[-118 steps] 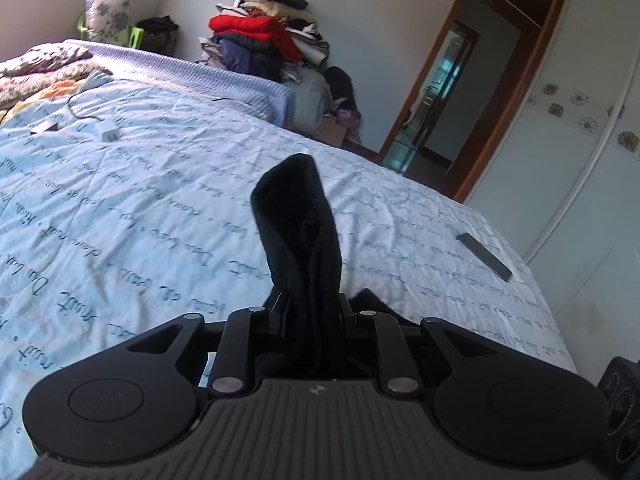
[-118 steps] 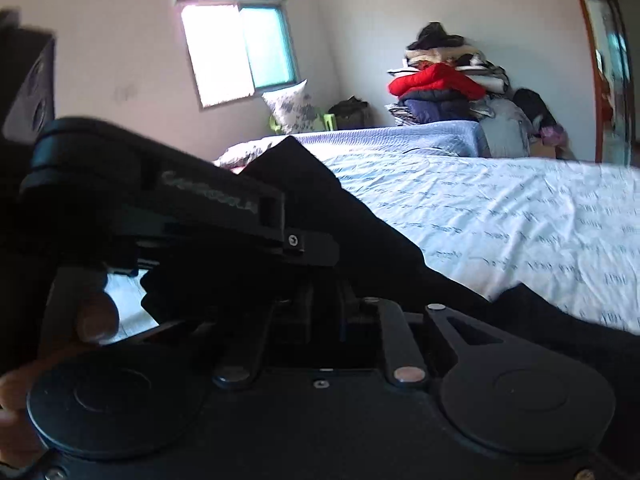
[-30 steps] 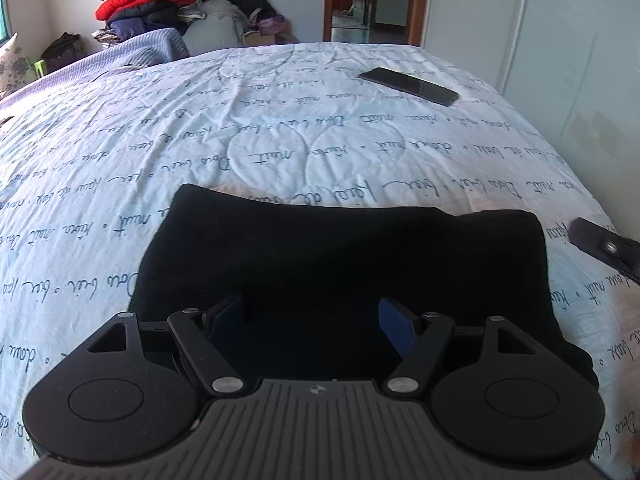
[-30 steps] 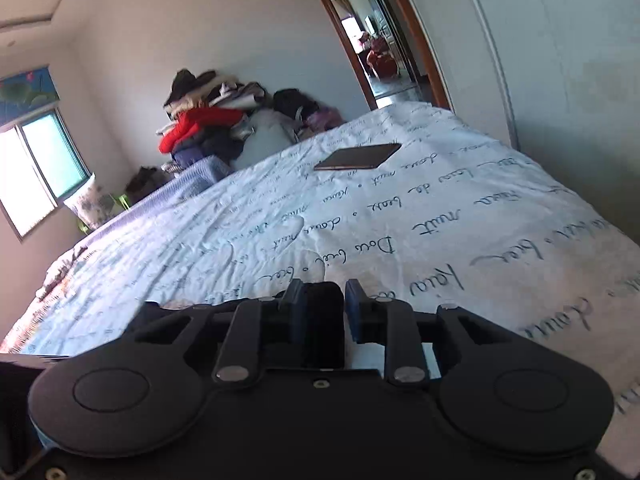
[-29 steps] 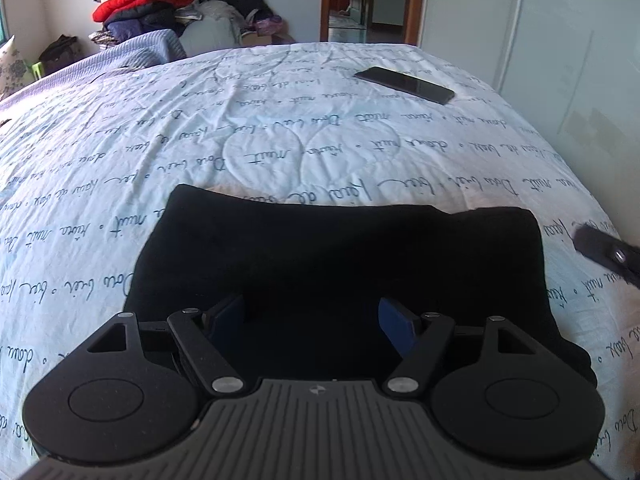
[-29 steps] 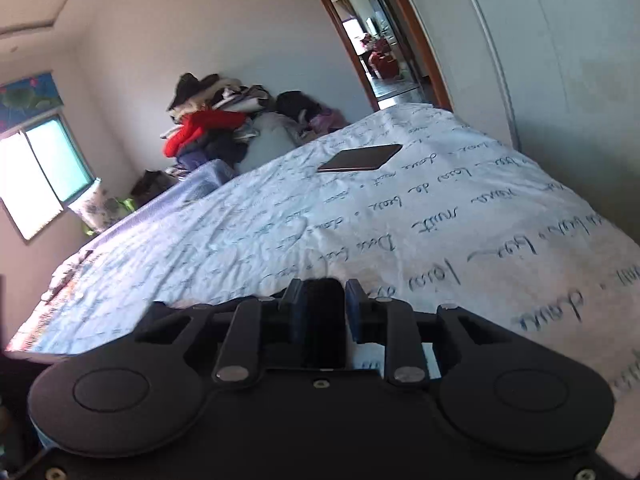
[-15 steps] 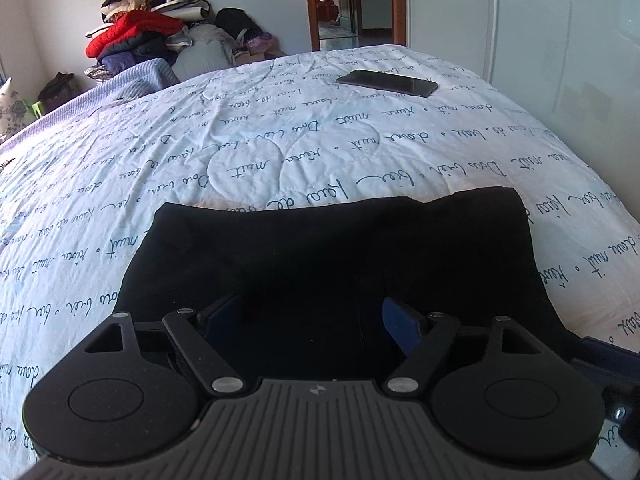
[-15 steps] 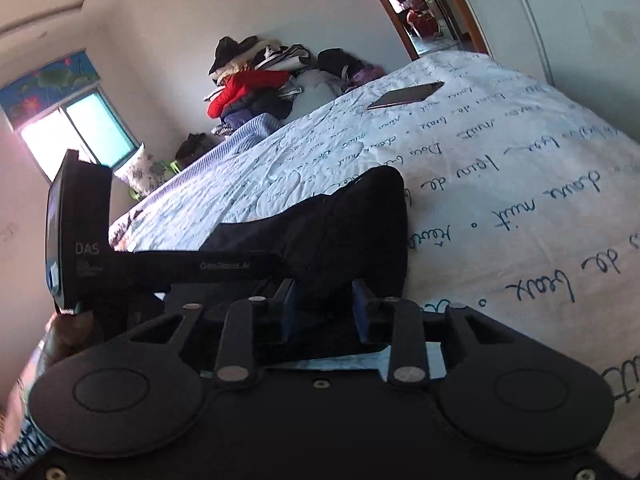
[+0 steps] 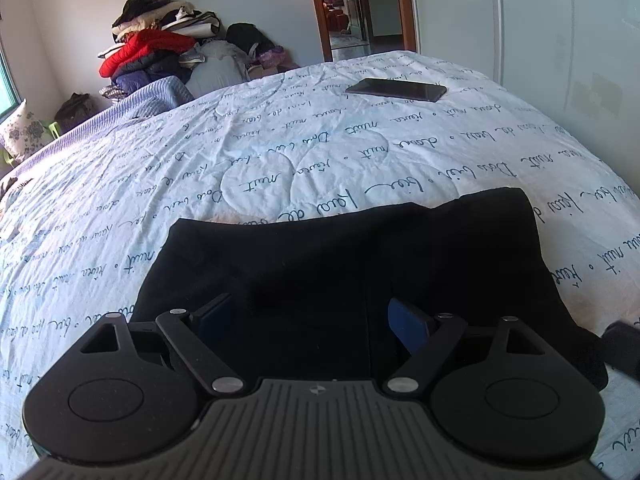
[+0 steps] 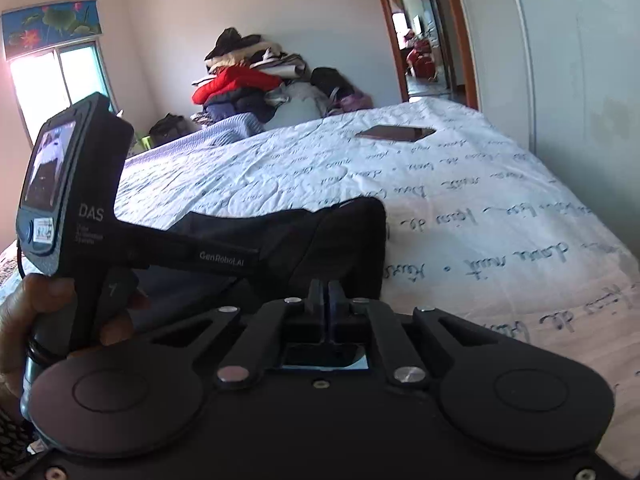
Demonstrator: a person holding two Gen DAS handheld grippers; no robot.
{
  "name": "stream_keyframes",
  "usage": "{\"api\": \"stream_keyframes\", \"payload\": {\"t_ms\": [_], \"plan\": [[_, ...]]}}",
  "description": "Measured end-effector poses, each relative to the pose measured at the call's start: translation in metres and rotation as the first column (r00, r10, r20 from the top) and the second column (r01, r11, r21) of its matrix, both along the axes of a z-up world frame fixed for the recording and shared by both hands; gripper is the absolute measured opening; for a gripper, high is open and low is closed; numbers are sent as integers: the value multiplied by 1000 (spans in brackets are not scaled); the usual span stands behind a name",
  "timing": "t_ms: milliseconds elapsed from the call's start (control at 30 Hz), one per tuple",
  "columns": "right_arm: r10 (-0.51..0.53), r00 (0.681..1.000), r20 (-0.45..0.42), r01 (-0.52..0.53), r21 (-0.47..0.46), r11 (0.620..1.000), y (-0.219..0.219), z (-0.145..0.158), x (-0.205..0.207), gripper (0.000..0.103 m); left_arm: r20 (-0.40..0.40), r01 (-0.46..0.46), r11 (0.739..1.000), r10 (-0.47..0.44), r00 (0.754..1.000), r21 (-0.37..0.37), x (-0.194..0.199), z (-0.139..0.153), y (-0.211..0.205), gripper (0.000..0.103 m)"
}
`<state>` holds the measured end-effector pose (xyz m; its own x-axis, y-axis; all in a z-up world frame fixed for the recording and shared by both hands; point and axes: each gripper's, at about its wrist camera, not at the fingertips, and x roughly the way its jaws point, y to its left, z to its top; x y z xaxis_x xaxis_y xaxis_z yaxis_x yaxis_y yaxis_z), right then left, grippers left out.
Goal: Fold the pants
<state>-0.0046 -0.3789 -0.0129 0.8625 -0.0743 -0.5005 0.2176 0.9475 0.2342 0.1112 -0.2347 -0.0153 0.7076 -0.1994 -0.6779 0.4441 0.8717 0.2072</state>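
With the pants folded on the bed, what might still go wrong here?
The open left gripper hangs low over the folded black pants; a fingertip could snag and undo the fold. The right gripper looks shut, seemingly empty, by their edge and may nudge it. The phone lies far off.

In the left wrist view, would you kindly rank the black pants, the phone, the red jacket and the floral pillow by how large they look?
1. Black pants, by far the largest, though nearest the camera.
2. Red jacket on the far pile.
3. Phone, slightly smaller than the jacket; a close call.
4. Floral pillow, partly cut off at the edge.
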Motion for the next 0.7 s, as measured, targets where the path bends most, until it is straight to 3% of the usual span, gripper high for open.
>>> {"api": "stream_keyframes", "payload": {"t_ms": [33, 133, 333, 533, 633, 667, 700], "plan": [[-12, 1000, -4, 12, -18, 1000, 0, 1, -1, 1, 5, 3, 1000, -3, 1000, 5, -1, 0, 0, 85], [-5, 1000, -30, 6, 40, 999, -9, -5, -1, 1, 14, 5, 1000, -5, 1000, 14, -2, -1, -2, 86], [21, 1000, 1, -21, 134, 991, -6, -3, 4, 6, 28, 0, 1000, -1, 1000, 31, -4, -3, -4, 86], [33, 998, -55, -32, 27, 999, 11, -7, 12, 11, 28, -7, 999, 6, 1000, 32, -4, -3, -2, 88], [-32, 999, 14, 31, 31, 999, 7, 2, -3, 37, 28, -42, 999, 41, 999, 7, -2, 2, 4, 88], [-33, 999, 27, 32, 27, 999, 7, 6, -5, 53, 30, -59, 998, 59, 998, -1, 0, 3, 7, 88], [-20, 999, 26, 20, 11, 1000, 10, 9, -5, 60, 30, -77, 997, 77, 997, -10, 1, 5, 9, 88]]}}
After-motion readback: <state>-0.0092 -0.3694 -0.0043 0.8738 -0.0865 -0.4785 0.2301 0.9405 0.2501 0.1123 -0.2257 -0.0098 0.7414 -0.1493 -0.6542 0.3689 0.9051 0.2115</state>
